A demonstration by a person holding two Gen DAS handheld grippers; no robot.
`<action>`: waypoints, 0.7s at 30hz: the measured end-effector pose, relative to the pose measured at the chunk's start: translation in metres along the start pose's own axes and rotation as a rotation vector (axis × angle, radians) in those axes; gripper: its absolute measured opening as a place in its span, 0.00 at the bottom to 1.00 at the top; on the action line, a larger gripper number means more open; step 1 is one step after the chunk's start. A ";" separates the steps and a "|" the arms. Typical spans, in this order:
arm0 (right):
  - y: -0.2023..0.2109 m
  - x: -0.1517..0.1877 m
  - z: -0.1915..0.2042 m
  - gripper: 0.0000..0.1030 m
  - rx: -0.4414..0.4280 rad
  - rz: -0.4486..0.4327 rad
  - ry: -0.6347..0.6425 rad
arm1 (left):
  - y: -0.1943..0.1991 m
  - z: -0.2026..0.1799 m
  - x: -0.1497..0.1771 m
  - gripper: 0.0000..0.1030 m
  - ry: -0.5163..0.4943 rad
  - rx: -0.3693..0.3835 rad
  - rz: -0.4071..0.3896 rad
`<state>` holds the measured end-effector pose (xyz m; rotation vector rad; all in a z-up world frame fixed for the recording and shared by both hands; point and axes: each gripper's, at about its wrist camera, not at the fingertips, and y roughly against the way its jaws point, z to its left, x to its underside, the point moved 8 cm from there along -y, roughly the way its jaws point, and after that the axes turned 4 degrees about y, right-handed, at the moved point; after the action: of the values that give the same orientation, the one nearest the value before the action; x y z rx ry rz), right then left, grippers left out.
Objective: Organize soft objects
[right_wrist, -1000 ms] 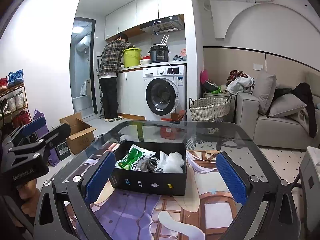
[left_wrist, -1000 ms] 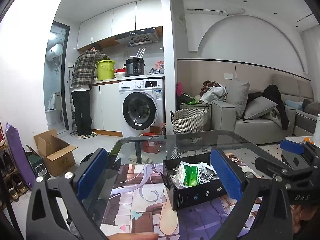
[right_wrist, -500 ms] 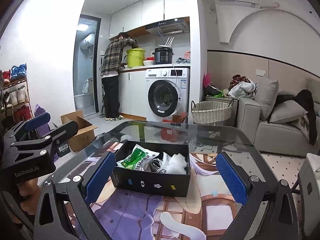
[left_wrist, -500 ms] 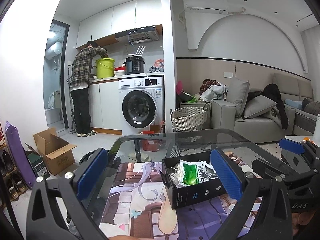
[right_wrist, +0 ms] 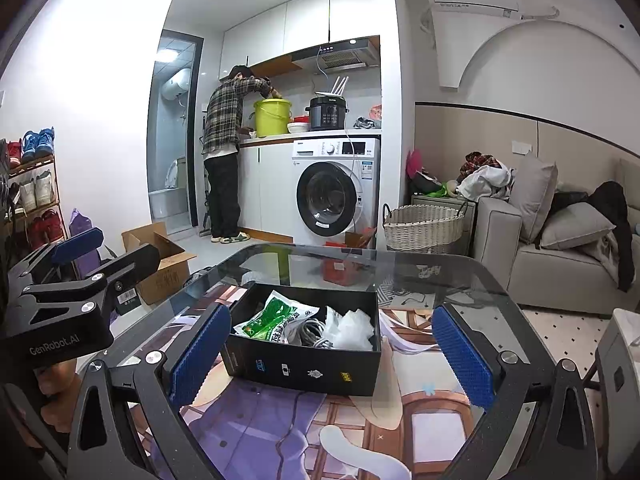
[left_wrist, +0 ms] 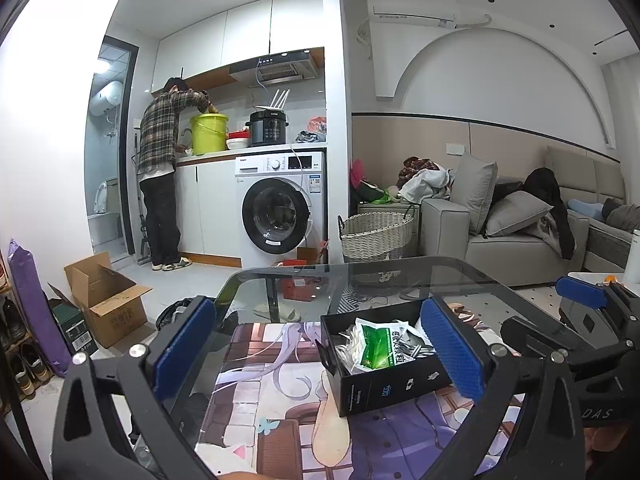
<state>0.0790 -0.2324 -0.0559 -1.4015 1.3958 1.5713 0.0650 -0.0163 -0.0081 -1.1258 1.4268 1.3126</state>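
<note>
A black open box sits on a printed mat on the glass table. In it lie a green and white bag, a grey cable and crumpled white plastic. My left gripper hovers open near the box's left side, with its right pad in front of the box's far corner. My right gripper stands open and wide in front of the box, with nothing between its fingers. Each gripper shows at the edge of the other's view.
Beyond the table are a wicker basket, a grey sofa with cushions and clothes, and a washing machine. A person stands at the kitchen counter. A cardboard box and a shoe rack are at the left.
Both views have drifted slightly, and the box sits a little further right in the right wrist view. The person at the counter has reached into the yellow bucket. Both grippers stay open.
</note>
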 end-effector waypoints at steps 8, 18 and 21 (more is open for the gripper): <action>0.001 0.001 -0.002 0.99 -0.009 0.003 0.002 | 0.000 -0.002 0.000 1.00 -0.002 0.002 0.001; 0.000 0.003 -0.006 0.99 -0.013 0.008 0.001 | -0.004 -0.004 0.003 1.00 0.009 0.010 0.022; -0.001 0.003 -0.007 0.99 -0.013 0.008 -0.002 | -0.005 -0.004 0.003 1.00 0.008 0.004 0.024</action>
<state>0.0808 -0.2392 -0.0585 -1.4032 1.3944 1.5888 0.0689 -0.0207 -0.0115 -1.1151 1.4520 1.3224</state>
